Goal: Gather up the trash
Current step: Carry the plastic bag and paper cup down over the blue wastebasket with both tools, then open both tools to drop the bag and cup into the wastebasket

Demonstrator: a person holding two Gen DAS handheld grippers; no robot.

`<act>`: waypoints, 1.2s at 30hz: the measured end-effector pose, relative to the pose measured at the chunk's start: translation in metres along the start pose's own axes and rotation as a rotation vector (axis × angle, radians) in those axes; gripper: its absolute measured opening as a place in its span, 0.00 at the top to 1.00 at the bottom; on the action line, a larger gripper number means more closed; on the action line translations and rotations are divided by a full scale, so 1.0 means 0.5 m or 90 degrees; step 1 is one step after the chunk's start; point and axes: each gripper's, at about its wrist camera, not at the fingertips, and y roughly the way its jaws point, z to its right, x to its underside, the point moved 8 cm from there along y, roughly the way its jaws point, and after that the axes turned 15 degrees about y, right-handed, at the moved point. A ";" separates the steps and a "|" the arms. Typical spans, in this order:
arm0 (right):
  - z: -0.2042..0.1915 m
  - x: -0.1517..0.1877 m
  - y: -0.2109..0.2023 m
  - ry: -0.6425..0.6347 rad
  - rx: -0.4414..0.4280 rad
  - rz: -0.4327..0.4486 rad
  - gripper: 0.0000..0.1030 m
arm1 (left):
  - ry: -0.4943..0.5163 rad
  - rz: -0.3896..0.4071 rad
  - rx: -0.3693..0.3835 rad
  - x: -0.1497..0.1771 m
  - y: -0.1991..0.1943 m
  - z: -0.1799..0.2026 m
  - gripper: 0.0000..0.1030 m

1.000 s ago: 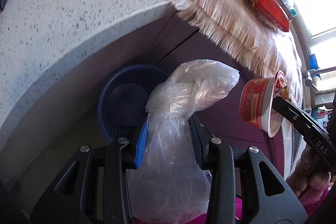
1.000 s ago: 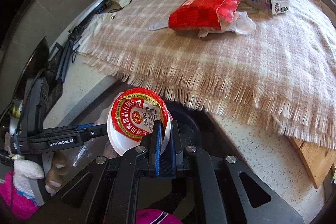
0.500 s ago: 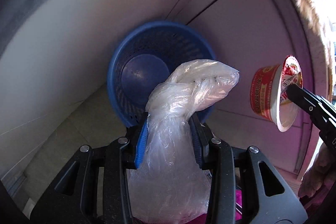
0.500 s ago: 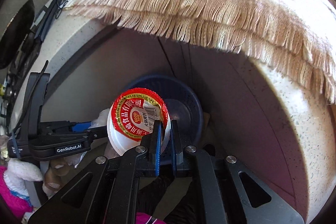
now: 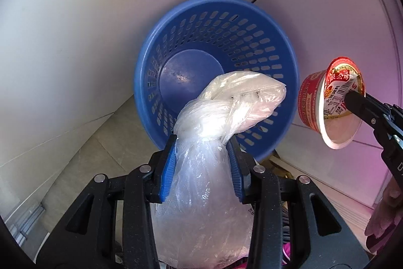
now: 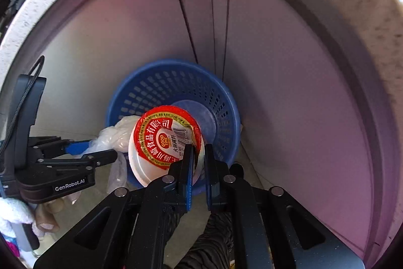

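A blue perforated bin (image 5: 252,47) stands on the floor against pale cabinet doors; its inside (image 6: 161,92) shows nothing in it. My left gripper (image 5: 202,140) is shut on a knotted clear plastic bag (image 5: 226,107), whose top hangs over the bin's near rim. My right gripper (image 6: 197,148) is shut on the rim of a red and white instant-food cup (image 6: 161,140) with a half-peeled lid, held above the bin's near edge. From the left wrist view the cup (image 5: 325,105) hangs tilted just right of the bin, and from the right wrist view the bag (image 6: 118,132) sits left of the cup.
Cabinet doors (image 6: 201,17) rise behind the bin, under a speckled counter edge (image 6: 352,4) with cloth fringe at the top. Tiled floor (image 5: 83,163) lies left of the bin. A person's fingers (image 6: 47,218) hold the left gripper's handle.
Both grippers have come down from counter height toward the bin, each still holding its item. The countertop, cloth and red packet have left view, and the bin looms larger.
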 end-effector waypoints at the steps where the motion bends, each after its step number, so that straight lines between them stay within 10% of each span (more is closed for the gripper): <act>1: -0.001 -0.001 0.003 -0.002 0.000 -0.001 0.94 | 0.001 0.001 -0.001 -0.001 0.001 -0.007 0.63; 11: -0.010 -0.011 -0.001 -0.013 0.009 0.000 0.93 | 0.003 0.008 -0.025 -0.016 -0.022 -0.024 0.37; 17: -0.027 -0.008 -0.009 -0.029 0.011 0.014 0.69 | -0.004 0.018 -0.027 -0.019 -0.041 -0.031 0.37; 36: -0.043 -0.055 -0.157 -0.029 -0.079 0.073 0.69 | -0.041 0.120 -0.020 -0.046 -0.210 -0.025 0.37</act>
